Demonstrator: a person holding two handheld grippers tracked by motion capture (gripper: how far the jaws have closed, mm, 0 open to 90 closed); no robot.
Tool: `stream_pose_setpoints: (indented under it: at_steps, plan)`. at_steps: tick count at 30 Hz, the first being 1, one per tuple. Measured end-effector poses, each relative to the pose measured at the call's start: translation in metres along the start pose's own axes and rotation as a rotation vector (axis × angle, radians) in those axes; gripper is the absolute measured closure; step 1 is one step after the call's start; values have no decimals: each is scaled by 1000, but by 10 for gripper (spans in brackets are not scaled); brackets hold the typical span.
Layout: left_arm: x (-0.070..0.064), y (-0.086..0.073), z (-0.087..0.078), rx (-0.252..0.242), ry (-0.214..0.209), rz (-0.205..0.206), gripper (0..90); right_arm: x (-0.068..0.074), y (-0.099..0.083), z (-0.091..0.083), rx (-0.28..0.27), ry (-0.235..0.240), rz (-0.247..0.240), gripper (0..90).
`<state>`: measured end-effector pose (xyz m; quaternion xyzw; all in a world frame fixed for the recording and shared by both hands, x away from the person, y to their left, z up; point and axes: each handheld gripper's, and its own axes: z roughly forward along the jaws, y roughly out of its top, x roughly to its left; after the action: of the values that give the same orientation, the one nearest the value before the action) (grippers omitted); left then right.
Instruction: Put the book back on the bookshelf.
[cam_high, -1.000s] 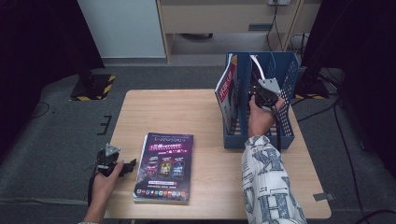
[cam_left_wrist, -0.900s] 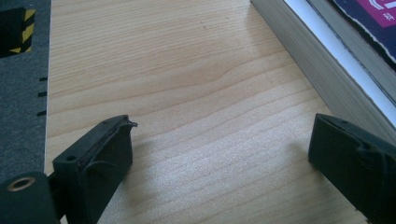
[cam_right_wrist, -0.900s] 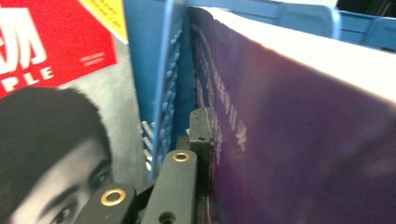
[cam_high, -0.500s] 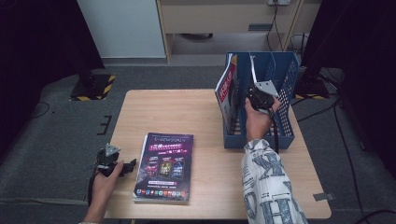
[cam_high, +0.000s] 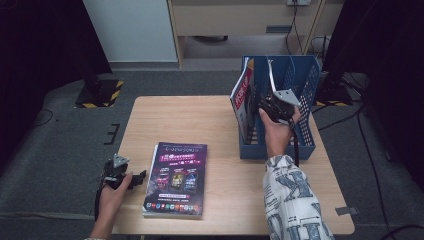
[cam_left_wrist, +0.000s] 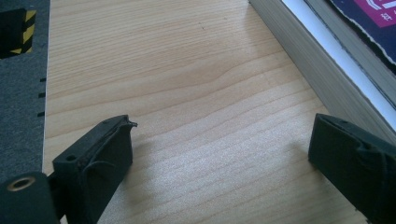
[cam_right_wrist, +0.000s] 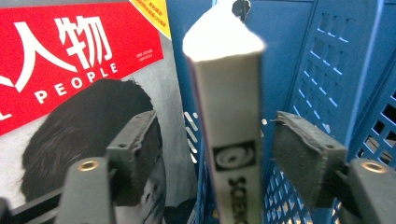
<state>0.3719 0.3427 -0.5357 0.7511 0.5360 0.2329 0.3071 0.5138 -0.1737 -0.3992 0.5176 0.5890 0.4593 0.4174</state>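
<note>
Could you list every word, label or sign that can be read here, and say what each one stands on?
"人物" and "PEOPLE": white on the red top of the magazine cover standing in the blue file rack.
"SCIENCE", as far as it can be made out, blurred and cut off: black letters on the spine of the book between the right gripper jaws.
Purple book on the table: cover print too small to read.

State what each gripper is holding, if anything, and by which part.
Nothing is held. The right gripper has its jaws open on either side of the spine of an upright book in the blue file rack. The left gripper is open over the table.
</note>
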Motion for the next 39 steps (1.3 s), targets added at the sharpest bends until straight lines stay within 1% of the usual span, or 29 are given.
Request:
stream_pose_setpoints:
  at_steps: [5,7,8,10,17,27,31,39]
  plan:
    - [0,0,0,0,0,0,55,-2,0,-6,-6,6,19,254]
    - [0,0,0,0,1,0,56,-3,1,-9,9,24,27,233]
    - [0,0,0,0,1,0,56,-3,2,-10,8,27,23,229]
    - [0,0,0,0,0,0,56,-3,2,-14,-4,39,31,221]
    - [-1,0,0,0,-2,-3,55,-5,0,-24,-5,72,42,186]
    - [-1,0,1,1,-6,-5,55,-6,-12,-44,6,125,49,159]
    - [-2,1,1,2,-8,-4,54,-4,-18,-53,12,157,56,149]
    - [-2,1,1,3,-9,-6,53,4,-34,-68,24,215,55,145]
